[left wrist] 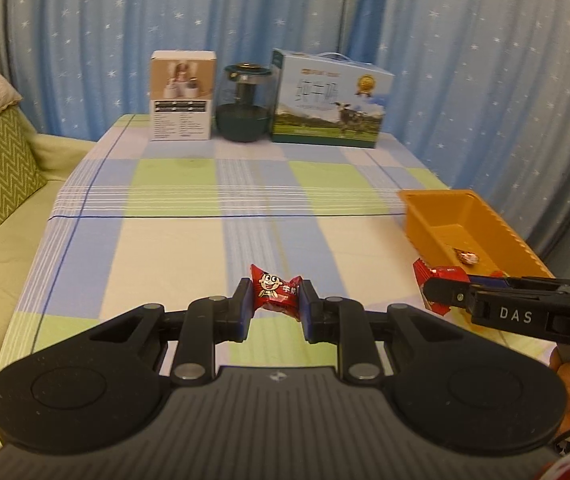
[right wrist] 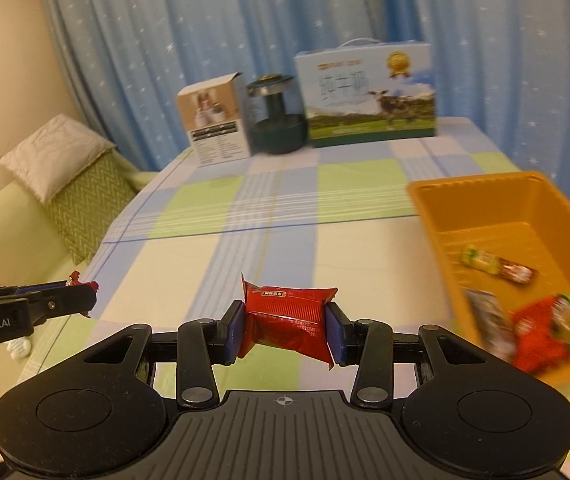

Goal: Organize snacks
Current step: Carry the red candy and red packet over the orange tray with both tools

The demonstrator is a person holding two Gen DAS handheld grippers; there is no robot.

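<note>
Left wrist view: our left gripper (left wrist: pixel 275 308) is clenched on a small red candy (left wrist: pixel 275 288), held above the checked tablecloth (left wrist: pixel 173 240). Off to the right, our right gripper (left wrist: pixel 431 292) carries a red packet (left wrist: pixel 425 276) just at the near corner of the orange bin (left wrist: pixel 485 240). One wrapped sweet (left wrist: pixel 468 257) already lies inside.

Right wrist view: right gripper (right wrist: pixel 285 330) pinches the red packet (right wrist: pixel 289 320) w/ both pads, bin (right wrist: pixel 525 216) just to its right. In it we count approx three or four snacks, blurred: a bar (right wrist: pixel 497 266), a red bag (right wrist: pixel 545 328), a grey pack (right wrist: pixel 489 320).

Progress, as we judge it: several snacks binned, two in hand, both not yet dropped. No loose snacks visible on the cloth, so prob. near the end.
</note>
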